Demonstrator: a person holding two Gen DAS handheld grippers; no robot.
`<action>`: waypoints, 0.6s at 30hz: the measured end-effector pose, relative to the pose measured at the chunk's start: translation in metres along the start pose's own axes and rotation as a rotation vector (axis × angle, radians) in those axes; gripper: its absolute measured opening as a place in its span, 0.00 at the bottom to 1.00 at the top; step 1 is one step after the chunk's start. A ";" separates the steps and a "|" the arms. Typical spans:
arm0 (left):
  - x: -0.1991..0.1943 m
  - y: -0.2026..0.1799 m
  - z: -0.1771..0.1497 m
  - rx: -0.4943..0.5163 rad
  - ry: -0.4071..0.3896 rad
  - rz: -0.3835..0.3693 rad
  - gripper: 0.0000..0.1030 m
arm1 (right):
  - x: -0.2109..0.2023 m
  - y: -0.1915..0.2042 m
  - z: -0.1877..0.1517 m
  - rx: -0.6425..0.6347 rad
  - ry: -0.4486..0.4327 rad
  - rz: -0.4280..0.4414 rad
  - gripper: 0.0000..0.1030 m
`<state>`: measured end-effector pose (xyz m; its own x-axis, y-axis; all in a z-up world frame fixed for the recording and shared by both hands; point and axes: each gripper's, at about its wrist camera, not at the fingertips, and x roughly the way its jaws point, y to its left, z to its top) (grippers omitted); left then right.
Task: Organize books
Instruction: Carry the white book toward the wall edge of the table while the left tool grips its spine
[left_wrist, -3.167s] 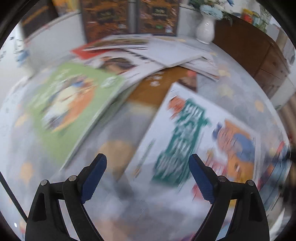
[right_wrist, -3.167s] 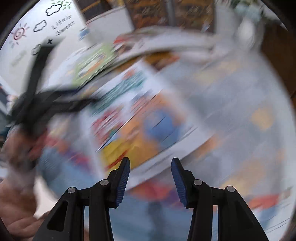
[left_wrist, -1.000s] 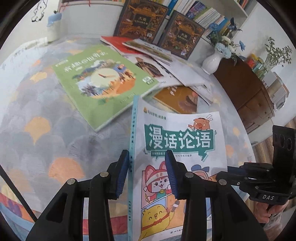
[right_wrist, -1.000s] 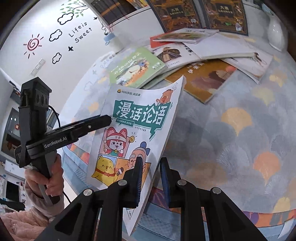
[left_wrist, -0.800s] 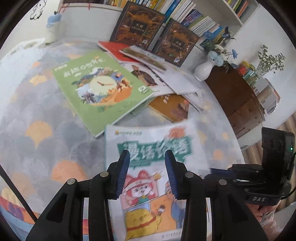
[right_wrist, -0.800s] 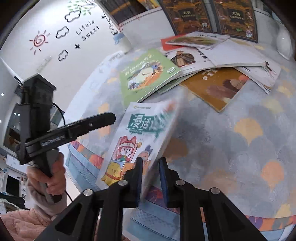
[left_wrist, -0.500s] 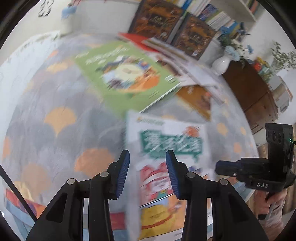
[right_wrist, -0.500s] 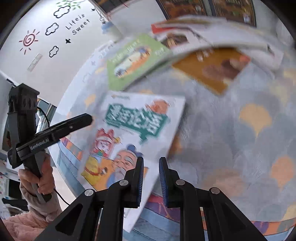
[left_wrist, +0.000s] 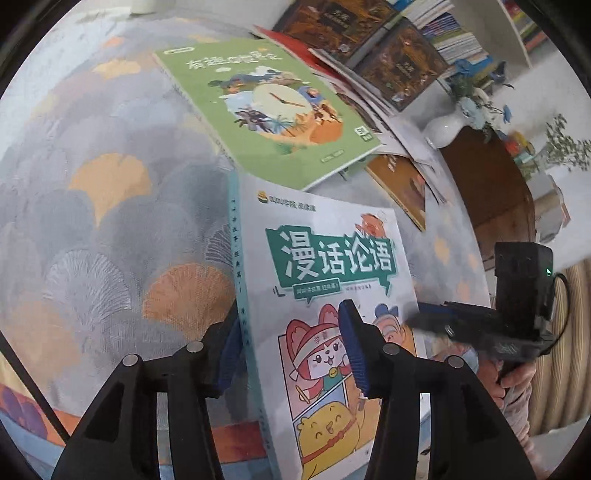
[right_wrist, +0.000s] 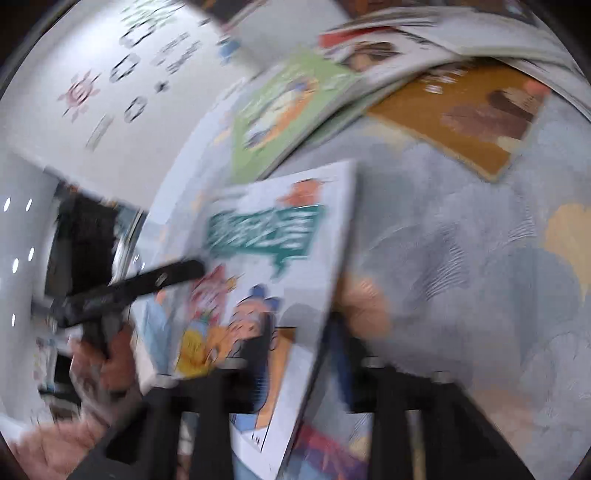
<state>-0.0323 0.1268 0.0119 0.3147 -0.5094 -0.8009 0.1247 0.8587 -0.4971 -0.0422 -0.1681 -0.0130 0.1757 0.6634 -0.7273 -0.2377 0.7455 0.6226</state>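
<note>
The white comic-cover book (left_wrist: 332, 280) lies on the patterned rug (left_wrist: 110, 206) at the lower centre of the left wrist view, its teal spine along its left edge. The left gripper (left_wrist: 291, 347) straddles that spine edge at about 6 o'clock: its jaws are opening, the blue pads (left_wrist: 352, 347) stand clear of the cover on either side, and the book sits between them unpressed.

At 3 o'clock in the same view the right gripper (left_wrist: 428, 320) reaches in over the book's right edge, a hand (left_wrist: 517, 373) wrapped round its handle. In the right wrist view (badly smeared by motion) the right gripper (right_wrist: 301, 354) appears closed on the book's near edge (right_wrist: 280, 258), the page running between its nearly closed jaws, though the blur makes the contact hard to confirm. The left gripper (right_wrist: 147, 280) shows there as a dark bar at 9 o'clock.

Toward 12 o'clock of the white book lies a green book (left_wrist: 266, 107), overlapping a loose spread of other books (left_wrist: 369, 92), with a brown book (left_wrist: 402, 188) at 1 o'clock. A white vase (left_wrist: 443, 129) stands at 2 o'clock beside a dark wooden cabinet (left_wrist: 491, 184).
</note>
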 end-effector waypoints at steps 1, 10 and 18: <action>-0.001 -0.003 0.001 0.008 0.007 0.030 0.38 | -0.001 0.004 0.000 0.002 -0.002 -0.021 0.16; -0.031 -0.003 0.025 0.050 -0.031 0.116 0.38 | 0.015 0.087 0.001 -0.171 0.021 -0.053 0.15; -0.066 0.045 0.046 -0.008 -0.099 0.200 0.38 | 0.062 0.131 0.030 -0.224 0.051 0.007 0.15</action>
<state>-0.0043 0.2016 0.0572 0.4234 -0.3207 -0.8473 0.0429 0.9413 -0.3348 -0.0333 -0.0275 0.0318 0.1263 0.6605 -0.7401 -0.4457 0.7044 0.5525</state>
